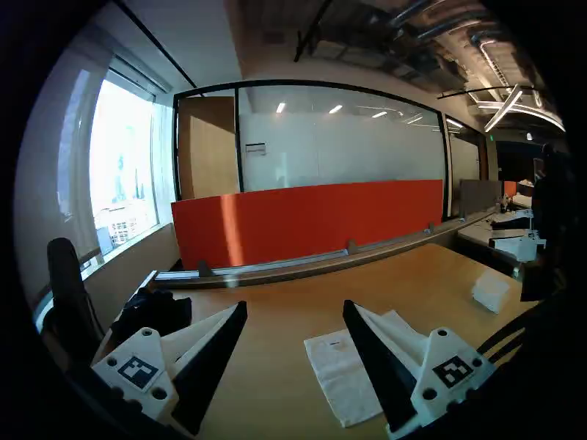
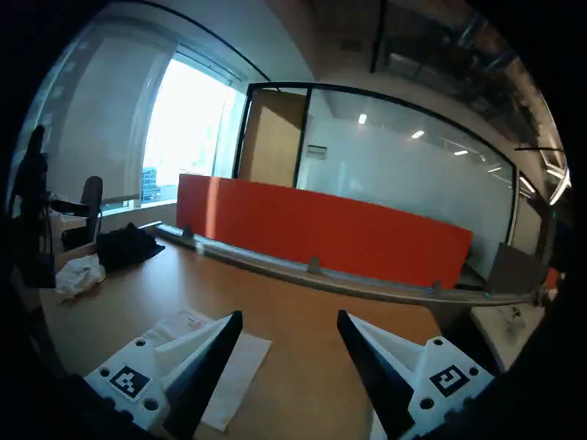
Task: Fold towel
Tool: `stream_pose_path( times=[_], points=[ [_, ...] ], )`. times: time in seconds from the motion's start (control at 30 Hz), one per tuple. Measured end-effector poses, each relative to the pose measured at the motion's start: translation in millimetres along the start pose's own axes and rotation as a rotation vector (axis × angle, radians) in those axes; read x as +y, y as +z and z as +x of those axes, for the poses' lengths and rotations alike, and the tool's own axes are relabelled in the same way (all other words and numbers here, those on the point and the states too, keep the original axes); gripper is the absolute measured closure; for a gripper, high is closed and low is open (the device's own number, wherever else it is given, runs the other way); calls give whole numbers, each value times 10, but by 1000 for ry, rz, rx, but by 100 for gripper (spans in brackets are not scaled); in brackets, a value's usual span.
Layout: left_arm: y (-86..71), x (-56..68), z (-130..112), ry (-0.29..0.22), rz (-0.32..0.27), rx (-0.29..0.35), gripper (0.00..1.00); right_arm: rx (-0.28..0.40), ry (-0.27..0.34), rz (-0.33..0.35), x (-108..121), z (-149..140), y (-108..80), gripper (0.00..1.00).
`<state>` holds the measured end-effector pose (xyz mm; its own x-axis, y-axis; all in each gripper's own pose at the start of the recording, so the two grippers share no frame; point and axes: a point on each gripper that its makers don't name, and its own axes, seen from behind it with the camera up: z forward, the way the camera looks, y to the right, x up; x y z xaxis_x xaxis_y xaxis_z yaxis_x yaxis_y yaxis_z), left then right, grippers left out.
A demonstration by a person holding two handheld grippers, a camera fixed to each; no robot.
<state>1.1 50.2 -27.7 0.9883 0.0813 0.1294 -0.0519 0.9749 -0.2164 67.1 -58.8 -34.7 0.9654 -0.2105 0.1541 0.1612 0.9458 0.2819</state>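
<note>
Opening step of the fold, by the look of it, with nothing yet gripped: left hand-held gripper [image 1: 293, 323] and right hand-held gripper [image 2: 290, 326] both spread wide and empty above the wooden surface [image 1: 293, 290]. White towel [image 1: 330, 374] flat on that surface, between the two. Next, probably: lowering to pinch two corners of one edge, then carrying it across.

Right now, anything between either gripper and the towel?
Nothing visible. The white towel lies flat on the wooden desk, bare wood around it, just ahead of the open left gripper and open right gripper. The black bundle and crumpled white cloth sit well off to the side.
</note>
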Motion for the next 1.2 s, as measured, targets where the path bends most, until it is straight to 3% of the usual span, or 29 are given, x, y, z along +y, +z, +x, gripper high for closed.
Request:
stream_pose_path(
  times=[0.43,1.2],
  points=[
    [42,151,-331,2,-70,-70,3,-72,-60,121,-278,-241,131,0],
    [184,478,-1353,19,-172,-233,3,-238,-70,224,-679,-1237,266,0]
  ],
)
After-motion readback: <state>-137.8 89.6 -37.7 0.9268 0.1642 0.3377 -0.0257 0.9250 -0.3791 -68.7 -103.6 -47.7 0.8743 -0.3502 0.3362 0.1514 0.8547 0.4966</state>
